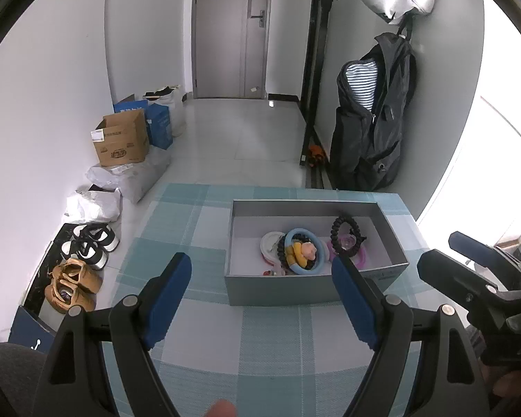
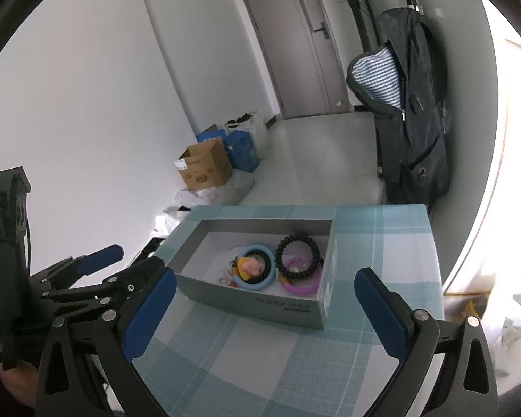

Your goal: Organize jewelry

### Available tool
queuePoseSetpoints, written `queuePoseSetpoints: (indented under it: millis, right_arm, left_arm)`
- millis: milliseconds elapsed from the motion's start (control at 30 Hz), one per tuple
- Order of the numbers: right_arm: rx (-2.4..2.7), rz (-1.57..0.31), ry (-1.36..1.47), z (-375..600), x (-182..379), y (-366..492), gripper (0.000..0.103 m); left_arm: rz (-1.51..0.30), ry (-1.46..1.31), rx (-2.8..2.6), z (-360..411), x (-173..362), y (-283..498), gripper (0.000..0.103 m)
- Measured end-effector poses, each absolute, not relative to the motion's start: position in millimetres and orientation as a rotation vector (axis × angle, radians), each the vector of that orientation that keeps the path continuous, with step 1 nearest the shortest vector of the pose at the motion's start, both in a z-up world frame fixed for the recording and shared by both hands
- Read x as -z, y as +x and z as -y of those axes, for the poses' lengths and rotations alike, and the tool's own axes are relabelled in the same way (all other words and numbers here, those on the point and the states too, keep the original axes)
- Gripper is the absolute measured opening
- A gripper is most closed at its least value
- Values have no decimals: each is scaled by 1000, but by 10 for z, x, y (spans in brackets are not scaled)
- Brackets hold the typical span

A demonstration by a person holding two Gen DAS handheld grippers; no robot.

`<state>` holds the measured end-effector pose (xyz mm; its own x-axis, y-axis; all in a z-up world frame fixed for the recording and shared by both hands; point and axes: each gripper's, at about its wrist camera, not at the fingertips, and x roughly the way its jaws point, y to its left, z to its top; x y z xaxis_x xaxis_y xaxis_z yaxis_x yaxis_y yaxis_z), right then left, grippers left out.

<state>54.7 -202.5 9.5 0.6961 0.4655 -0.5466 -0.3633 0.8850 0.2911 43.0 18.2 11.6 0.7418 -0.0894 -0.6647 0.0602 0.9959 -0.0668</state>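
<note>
Jewelry [image 2: 271, 267] heaped in box [image 2: 250, 307] on counter [image 2: 295, 365]; both hand-held grippers [image 1: 260, 288] [image 2: 264, 299] open, empty. Risk: snagging tangled rings, dragging neighbours out.

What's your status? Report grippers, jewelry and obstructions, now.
Left gripper open, empty. Right gripper open, empty. Jewelry all in grey box: black spiral band, blue ring, pink ring. Nothing in the way.

A table under a woven cloth checked in teal, pale blue and white [image 1: 198, 215] carries a grey cardboard box with a white inside [image 1: 281, 290]. In it lie a light-blue ring [image 2: 241, 282], a black beaded bracelet [image 2: 297, 253], a pink plastic bangle [image 2: 300, 288] and a yellow-and-pink toy figure [image 2: 248, 267]. Both tools have blue finger pads [image 1: 168, 299] on black frames.
</note>
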Motion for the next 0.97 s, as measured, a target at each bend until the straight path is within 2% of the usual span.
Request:
queuePoseSetpoints:
  millis: [967]
  right_arm:
    - [-457,-672,161,2019,-46,572,103]
  left_arm:
    - [-752,-90,110,-284,-61,460,80]
